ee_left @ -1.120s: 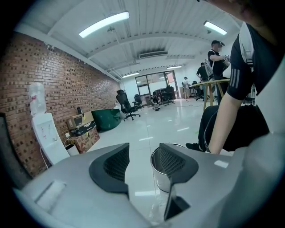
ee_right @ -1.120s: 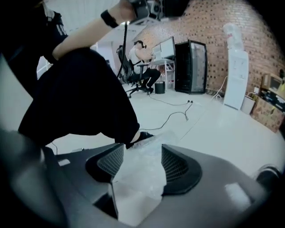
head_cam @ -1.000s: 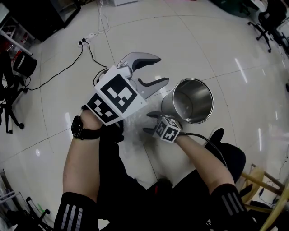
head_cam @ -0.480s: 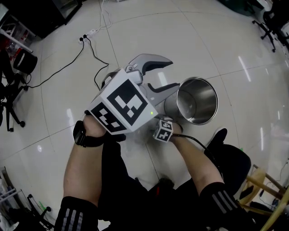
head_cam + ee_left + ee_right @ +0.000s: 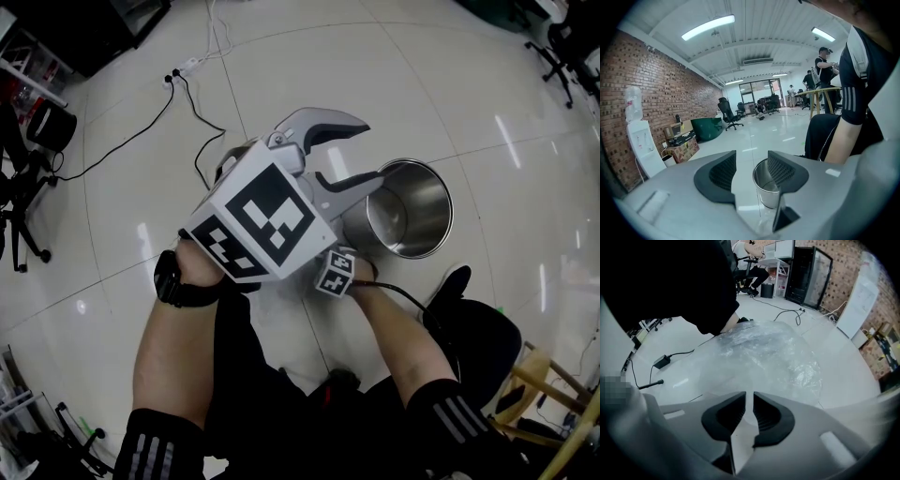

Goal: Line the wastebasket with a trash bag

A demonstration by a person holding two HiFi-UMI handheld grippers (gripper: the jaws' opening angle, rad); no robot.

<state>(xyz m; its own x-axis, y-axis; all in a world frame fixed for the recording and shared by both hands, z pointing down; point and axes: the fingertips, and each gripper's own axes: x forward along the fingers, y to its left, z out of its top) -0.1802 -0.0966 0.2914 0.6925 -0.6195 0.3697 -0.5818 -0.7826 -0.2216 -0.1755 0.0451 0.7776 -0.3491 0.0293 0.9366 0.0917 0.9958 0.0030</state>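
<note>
The shiny steel wastebasket [image 5: 410, 208] stands upright on the pale tiled floor, and it also shows beyond the left jaws [image 5: 765, 188]. My left gripper [image 5: 361, 150] hangs above the floor just left of the basket, jaws apart with nothing between them [image 5: 752, 164]. The clear, crumpled trash bag [image 5: 761, 357] lies on the floor under my right gripper [image 5: 751, 401]. Its jaws have just been closing and now stand almost together, with a fold of the clear film in the narrow gap. In the head view only the right gripper's marker cube [image 5: 335, 272] shows; its jaws are hidden behind the left gripper.
A black cable and power strip [image 5: 192, 70] run across the floor at the back left. An office chair [image 5: 28, 187] stands at the left edge and a wooden stool [image 5: 553, 394] at the lower right. The person's shoe [image 5: 452, 279] rests near the basket.
The right gripper has dropped toward the floor and slid under the left gripper, so its jaws are no longer seen from the head. The left gripper has shifted slightly right, closer to the basket.
</note>
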